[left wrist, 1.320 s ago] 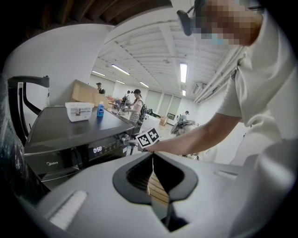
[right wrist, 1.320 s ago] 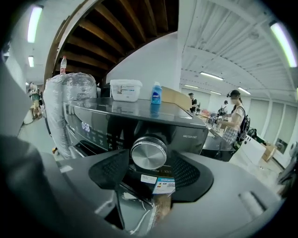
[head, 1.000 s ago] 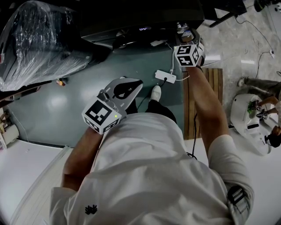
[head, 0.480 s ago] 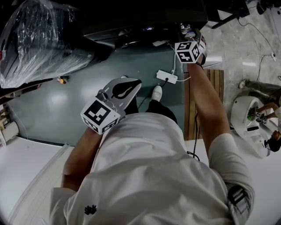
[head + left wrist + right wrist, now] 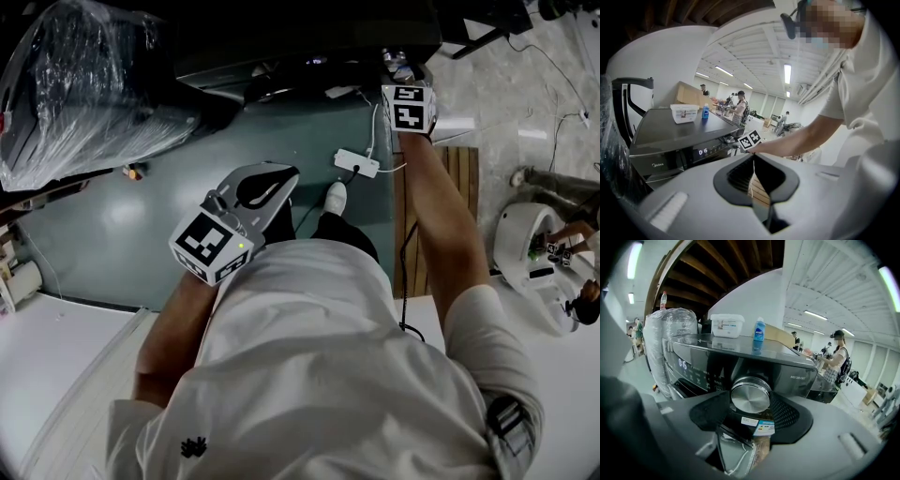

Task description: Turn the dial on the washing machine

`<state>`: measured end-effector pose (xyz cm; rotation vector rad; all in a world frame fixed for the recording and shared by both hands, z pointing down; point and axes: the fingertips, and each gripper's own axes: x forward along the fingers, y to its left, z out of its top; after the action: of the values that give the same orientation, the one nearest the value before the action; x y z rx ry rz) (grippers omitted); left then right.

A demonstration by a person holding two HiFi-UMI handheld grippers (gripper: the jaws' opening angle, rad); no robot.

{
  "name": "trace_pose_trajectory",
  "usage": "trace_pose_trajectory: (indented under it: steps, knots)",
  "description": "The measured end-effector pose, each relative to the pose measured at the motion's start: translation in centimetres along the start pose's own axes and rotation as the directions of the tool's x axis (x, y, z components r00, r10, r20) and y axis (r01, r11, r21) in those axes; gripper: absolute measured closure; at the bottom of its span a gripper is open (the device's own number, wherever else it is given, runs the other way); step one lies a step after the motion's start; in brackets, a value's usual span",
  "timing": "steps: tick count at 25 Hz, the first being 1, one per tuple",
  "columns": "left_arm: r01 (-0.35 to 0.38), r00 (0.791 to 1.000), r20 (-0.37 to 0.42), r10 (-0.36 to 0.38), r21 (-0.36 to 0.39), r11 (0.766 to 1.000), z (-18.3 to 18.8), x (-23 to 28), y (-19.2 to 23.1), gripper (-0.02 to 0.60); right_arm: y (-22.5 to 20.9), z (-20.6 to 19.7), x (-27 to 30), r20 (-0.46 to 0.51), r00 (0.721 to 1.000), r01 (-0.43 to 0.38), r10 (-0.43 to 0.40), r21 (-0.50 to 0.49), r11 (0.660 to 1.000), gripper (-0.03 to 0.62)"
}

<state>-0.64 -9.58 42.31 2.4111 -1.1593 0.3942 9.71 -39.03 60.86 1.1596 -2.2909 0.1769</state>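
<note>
The dark washing machine (image 5: 309,42) stands in front of me, and its panel (image 5: 693,366) fills the right gripper view. Its round silver dial (image 5: 750,394) sits between my right gripper's (image 5: 749,416) jaws, which press on its two sides. In the head view my right gripper (image 5: 401,64) is up against the machine's front, its marker cube square to me. My left gripper (image 5: 270,187) hangs over the green floor, well clear of the machine. It is shut (image 5: 753,161) with nothing in it. The display (image 5: 703,151) is lit.
A white tub (image 5: 725,326) and a blue bottle (image 5: 759,330) stand on the machine's top. A plastic-wrapped bulk (image 5: 84,84) is to the left. A white power strip (image 5: 354,162) with cables lies on the floor beside a wooden pallet (image 5: 441,216). People stand far behind.
My right gripper has shifted slightly toward the machine and its marker cube has rotated from tilted to straight. The left gripper has barely drifted.
</note>
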Motion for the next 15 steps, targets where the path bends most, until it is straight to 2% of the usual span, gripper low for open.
trace_pose_trajectory:
  steps: [6, 12, 15]
  knots:
    - [-0.008, 1.000, 0.005, 0.008, -0.011, 1.000, -0.1, -0.1, 0.2, 0.523, 0.1, 0.5, -0.6, 0.026, 0.999, -0.024, 0.025, -0.040, 0.999, 0.338]
    - [-0.007, 1.000, 0.008, 0.007, 0.001, 1.000, 0.1, -0.1, 0.2, 0.523, 0.1, -0.2, -0.9, 0.037, 0.999, -0.011, 0.014, -0.092, 0.996, 0.338]
    - [-0.009, 1.000, 0.004, 0.009, -0.002, 1.000, -0.1, -0.1, 0.1, 0.523, 0.4, -0.3, -0.8, 0.038, 0.999, 0.003, 0.003, -0.163, 0.987, 0.338]
